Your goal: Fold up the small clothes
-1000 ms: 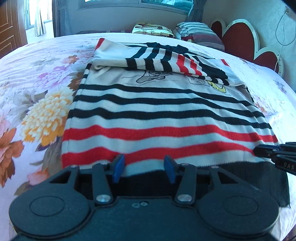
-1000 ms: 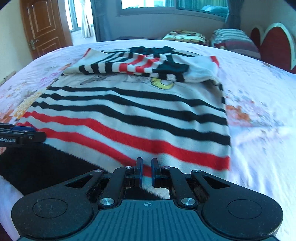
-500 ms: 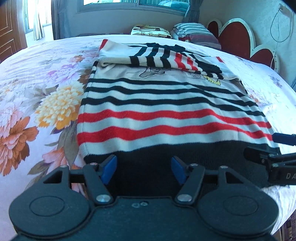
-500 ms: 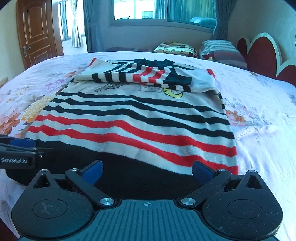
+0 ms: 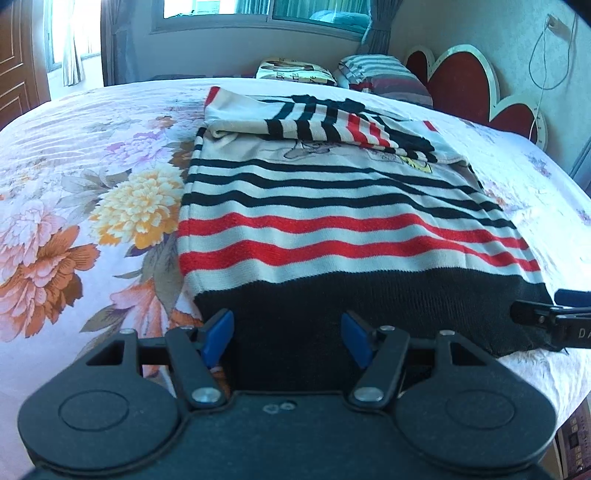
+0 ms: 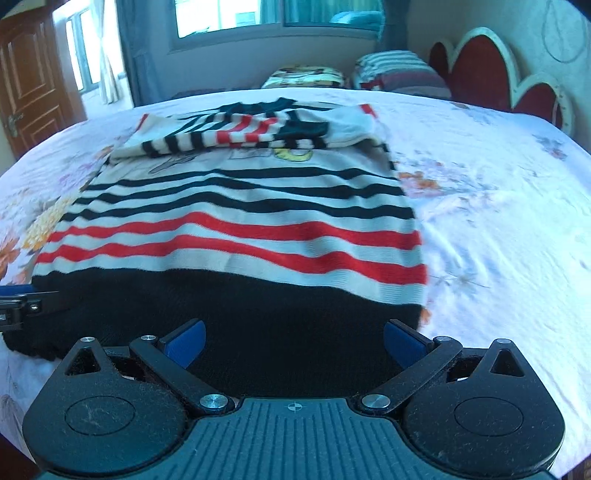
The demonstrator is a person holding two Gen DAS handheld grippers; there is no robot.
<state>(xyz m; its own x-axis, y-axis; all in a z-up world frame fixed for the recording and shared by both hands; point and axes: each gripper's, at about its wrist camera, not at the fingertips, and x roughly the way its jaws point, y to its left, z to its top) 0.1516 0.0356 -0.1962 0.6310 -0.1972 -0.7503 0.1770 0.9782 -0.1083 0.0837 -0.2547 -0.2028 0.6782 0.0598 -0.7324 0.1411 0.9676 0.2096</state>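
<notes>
A small striped sweater (image 5: 332, 206) lies flat on the bed, cream with black and red stripes and a black hem (image 5: 369, 314) nearest me. Its sleeves (image 5: 325, 125) are folded across the chest at the far end. It also shows in the right wrist view (image 6: 240, 221). My left gripper (image 5: 288, 336) is open, its blue pads over the hem's left part. My right gripper (image 6: 293, 341) is open wide over the hem's right part (image 6: 258, 325). Each gripper's tip shows at the edge of the other's view (image 5: 550, 321) (image 6: 22, 302).
The bed has a floral sheet (image 5: 92, 221). Pillows (image 5: 380, 74) and a red scalloped headboard (image 5: 472, 85) lie at the far end. A window (image 6: 258, 14) is behind, a wooden door (image 6: 29, 81) at far left. The bed's near edge is just below the hem.
Both grippers have drawn back toward the near edge of the bed, so more of the black hem shows. The right gripper went from shut to wide open. The left one opened wider.
</notes>
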